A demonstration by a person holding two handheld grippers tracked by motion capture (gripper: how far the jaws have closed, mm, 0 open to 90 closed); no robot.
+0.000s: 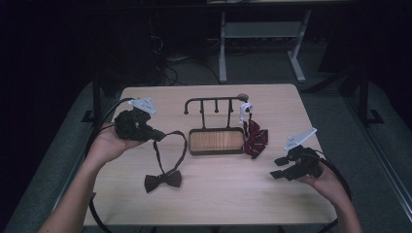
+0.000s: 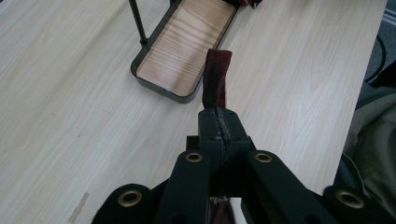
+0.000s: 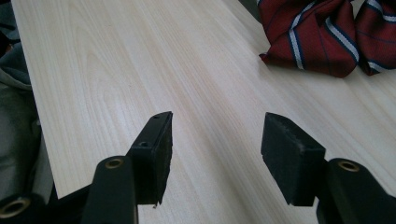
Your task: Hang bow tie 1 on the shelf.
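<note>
One dark brown bow tie (image 1: pixel 163 180) hangs by its strap from clamped left fingers (image 2: pixel 219 123); right fingers (image 3: pixel 154 154) gape.

Looks like a lab or recording studio: dark room, grey carpet floor (image 1: pixel 340 126), one pale wood-grain laminate table (image 1: pixel 218 199) lit from above. White metal legs of another desk (image 1: pixel 222 53) behind, black cables (image 1: pixel 167 73) tangled on the floor, black stand frames (image 1: pixel 364 102) at the sides.

The high view looks forward and down over the pale wooden table (image 1: pixel 214 194). Both gripper views skim close above it, the left sharing the wood-floored black tray (image 1: pixel 216 141) (image 2: pixel 182 51).
</note>
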